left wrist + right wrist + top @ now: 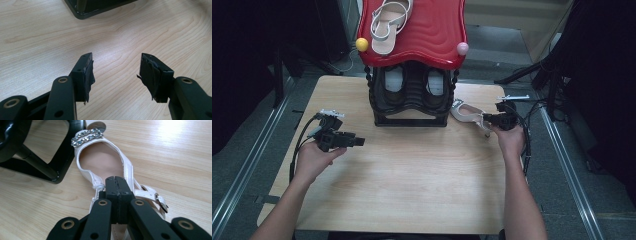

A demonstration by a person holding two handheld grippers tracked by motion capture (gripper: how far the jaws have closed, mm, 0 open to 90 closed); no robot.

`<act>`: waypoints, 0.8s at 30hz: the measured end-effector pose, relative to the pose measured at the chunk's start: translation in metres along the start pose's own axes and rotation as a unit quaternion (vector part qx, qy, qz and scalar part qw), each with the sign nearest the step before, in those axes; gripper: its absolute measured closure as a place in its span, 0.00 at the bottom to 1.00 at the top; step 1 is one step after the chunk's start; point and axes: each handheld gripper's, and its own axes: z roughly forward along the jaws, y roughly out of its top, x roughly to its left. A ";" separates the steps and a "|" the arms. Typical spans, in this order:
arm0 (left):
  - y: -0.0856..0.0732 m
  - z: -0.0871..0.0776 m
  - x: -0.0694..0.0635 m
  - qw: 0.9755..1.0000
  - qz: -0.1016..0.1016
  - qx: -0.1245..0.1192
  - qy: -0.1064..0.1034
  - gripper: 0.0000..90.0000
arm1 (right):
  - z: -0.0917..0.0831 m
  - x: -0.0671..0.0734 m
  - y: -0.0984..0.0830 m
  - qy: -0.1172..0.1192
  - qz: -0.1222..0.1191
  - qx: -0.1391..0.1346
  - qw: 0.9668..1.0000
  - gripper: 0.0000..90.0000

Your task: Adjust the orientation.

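A white sandal (466,113) with a silver chain across the toe (87,137) lies on the wooden table (412,175), right beside the black shoe rack (411,97). My right gripper (487,121) is at its heel end, jaws pressed together (117,185) where the heel strap passes under them, so it is shut on that strap. The buckle (160,202) shows just right of the jaws. My left gripper (358,141) hovers low over bare wood at the table's left, open with nothing between its fingers (116,72). The matching sandal (388,24) rests on the rack's red top (432,35).
The rack stands at the table's far middle with two dark shoes (394,82) on its lower shelf; its corner appears in the left gripper view (85,11). A yellow ball (361,44) and a pink ball (462,48) mark the red top's front corners. Cables trail from both grippers.
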 end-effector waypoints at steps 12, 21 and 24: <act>0.000 0.002 -0.002 1.000 0.007 0.005 -0.006 0.50 | 0.006 0.010 -0.001 -0.011 -0.007 0.029 0.999 1.00; 0.000 -0.001 0.001 1.000 0.001 -0.001 -0.010 0.50 | 0.004 0.021 -0.003 -0.001 -0.002 0.033 0.999 1.00; 0.000 -0.001 0.001 1.000 -0.001 -0.001 -0.014 0.50 | 0.004 0.025 -0.005 0.007 0.010 0.030 0.999 1.00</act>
